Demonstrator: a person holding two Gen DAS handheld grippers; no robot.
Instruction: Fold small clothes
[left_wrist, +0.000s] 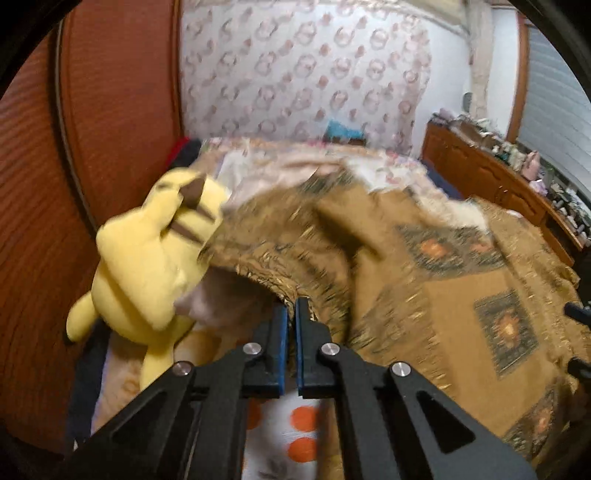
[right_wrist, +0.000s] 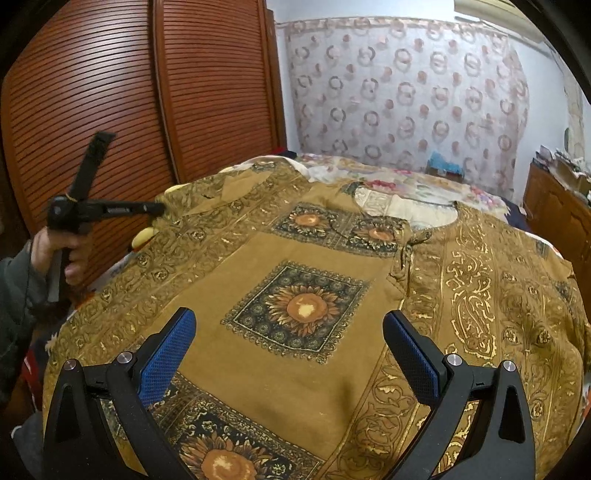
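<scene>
A brown and gold garment (right_wrist: 266, 254) with sunflower squares lies spread over the bed. My left gripper (left_wrist: 291, 307) is shut on the garment's (left_wrist: 447, 291) left edge, which arches up in a blurred fold over the fingertips. In the right wrist view the left gripper (right_wrist: 157, 209), held in a person's hand (right_wrist: 51, 251), pinches that edge at the left side. My right gripper (right_wrist: 290, 316) stands open just above the near part of the cloth, with nothing between its blue pads (right_wrist: 173, 350).
A yellow plush toy (left_wrist: 147, 266) lies at the bed's left edge, just left of the lifted fold. A red-brown slatted wardrobe (right_wrist: 110, 92) stands close on the left. A wooden dresser (left_wrist: 495, 177) with small items runs along the right. Patterned bedding (right_wrist: 399, 184) shows beyond the garment.
</scene>
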